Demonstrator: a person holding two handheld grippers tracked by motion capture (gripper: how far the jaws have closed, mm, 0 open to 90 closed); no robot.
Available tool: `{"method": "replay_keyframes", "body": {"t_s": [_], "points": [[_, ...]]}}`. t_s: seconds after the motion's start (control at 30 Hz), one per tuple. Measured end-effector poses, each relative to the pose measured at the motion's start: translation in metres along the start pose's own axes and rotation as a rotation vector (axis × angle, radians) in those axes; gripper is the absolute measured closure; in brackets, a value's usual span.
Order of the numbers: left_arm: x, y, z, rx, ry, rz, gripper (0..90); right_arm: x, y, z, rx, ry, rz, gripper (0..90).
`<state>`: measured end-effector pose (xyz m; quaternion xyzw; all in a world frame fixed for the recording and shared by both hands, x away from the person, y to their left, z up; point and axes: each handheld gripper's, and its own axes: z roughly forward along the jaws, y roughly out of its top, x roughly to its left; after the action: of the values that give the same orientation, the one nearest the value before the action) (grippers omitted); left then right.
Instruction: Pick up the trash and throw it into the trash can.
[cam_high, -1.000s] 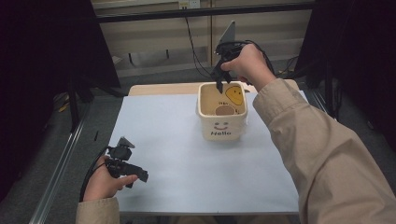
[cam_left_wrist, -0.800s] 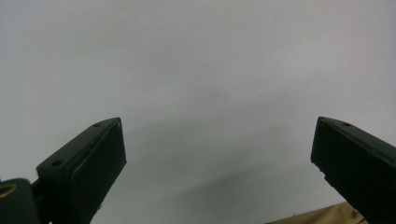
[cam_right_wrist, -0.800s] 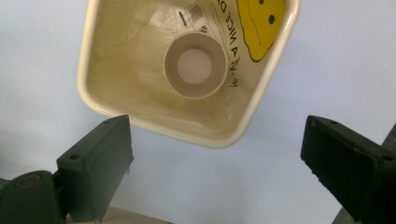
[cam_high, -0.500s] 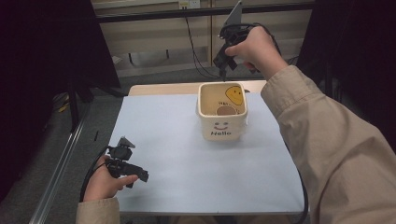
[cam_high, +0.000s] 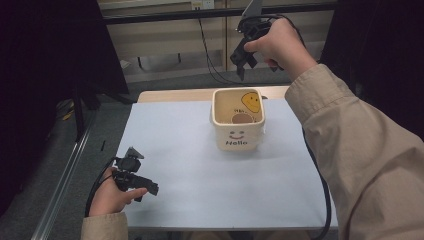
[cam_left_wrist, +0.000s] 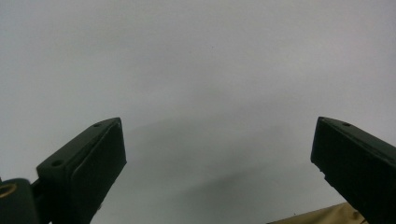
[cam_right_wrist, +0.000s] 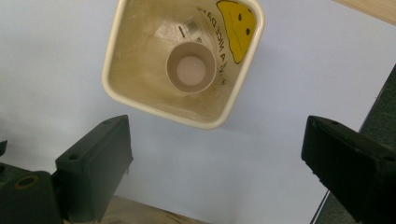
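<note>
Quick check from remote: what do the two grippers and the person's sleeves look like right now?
Both are black two-jaw tools. The right gripper carries a grey three-cornered plate and a black cable; the left gripper has a smaller grey plate and a looping black cable. Its jaws are flat, blocky, with small screw holes. The sleeves are beige.

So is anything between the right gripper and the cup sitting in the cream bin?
Nothing visible. The right gripper is open and empty above the cream bin, with the brown paper cup upright on its floor.

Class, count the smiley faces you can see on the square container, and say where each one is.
2: a yellow smiley on the container's inner far wall, and a drawn smiley on its outer front, above "Hello". Other outer sides are hidden.
</note>
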<state>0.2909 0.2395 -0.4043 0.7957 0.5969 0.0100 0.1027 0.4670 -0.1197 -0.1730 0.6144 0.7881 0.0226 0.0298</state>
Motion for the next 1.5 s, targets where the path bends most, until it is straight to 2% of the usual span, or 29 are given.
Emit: {"method": "replay_keyframes", "body": {"t_s": [0.1, 0.17, 0.3, 0.37, 0.47, 0.57, 0.7, 0.8, 0.87, 0.97, 1.07, 1.23, 1.37, 1.5], "points": [[0.000, 0.000, 0.000, 0.006, -0.002, 0.003, 3.0, 0.001, -0.003, 0.001, 0.000, 0.002, -0.009, 8.4], [0.000, 0.001, 0.000, 0.003, 0.001, 0.015, 3.0, 0.000, -0.006, 0.003, 0.002, -0.004, -0.016, 8.4], [-0.001, 0.002, -0.001, -0.012, -0.003, 0.012, 3.0, -0.004, -0.017, 0.008, 0.008, -0.016, -0.026, 8.3], [-0.002, 0.003, -0.001, -0.013, -0.005, 0.012, 3.0, -0.009, -0.025, 0.011, 0.014, -0.001, -0.036, 8.5], [-0.001, 0.003, -0.001, -0.003, -0.004, 0.018, 3.0, -0.017, -0.039, 0.015, 0.024, -0.019, -0.041, 8.6], [-0.001, 0.002, -0.001, -0.016, -0.001, 0.006, 3.0, -0.027, -0.053, 0.019, 0.022, -0.015, -0.044, 8.6], [-0.002, 0.002, -0.003, 0.000, -0.006, 0.009, 3.0, -0.036, -0.073, 0.024, 0.008, -0.011, -0.053, 8.6], [-0.003, 0.002, -0.003, -0.015, -0.001, -0.002, 3.0, -0.041, -0.088, 0.033, 0.014, -0.016, -0.067, 8.6], [-0.003, 0.002, -0.003, -0.013, 0.004, 0.009, 3.0, -0.044, -0.100, 0.039, 0.011, -0.020, -0.083, 8.6], [-0.004, 0.001, -0.004, -0.011, 0.001, -0.001, 3.1, -0.049, -0.116, 0.052, 0.011, -0.021, -0.081, 8.6], [-0.004, 0.001, -0.004, -0.015, 0.006, 0.007, 3.0, -0.054, -0.131, 0.066, 0.021, -0.028, -0.084, 8.5], [-0.004, 0.001, -0.005, -0.010, 0.004, 0.009, 3.0, -0.060, -0.150, 0.091, 0.031, -0.019, -0.088, 8.5], [-0.004, 0.001, -0.006, -0.011, 0.005, 0.006, 3.0, -0.065, -0.163, 0.110, 0.036, -0.041, -0.088, 8.6], [-0.003, 0.001, -0.006, -0.003, 0.000, 0.011, 3.0, -0.070, -0.177, 0.130, 0.045, -0.032, -0.088, 8.4]]}}
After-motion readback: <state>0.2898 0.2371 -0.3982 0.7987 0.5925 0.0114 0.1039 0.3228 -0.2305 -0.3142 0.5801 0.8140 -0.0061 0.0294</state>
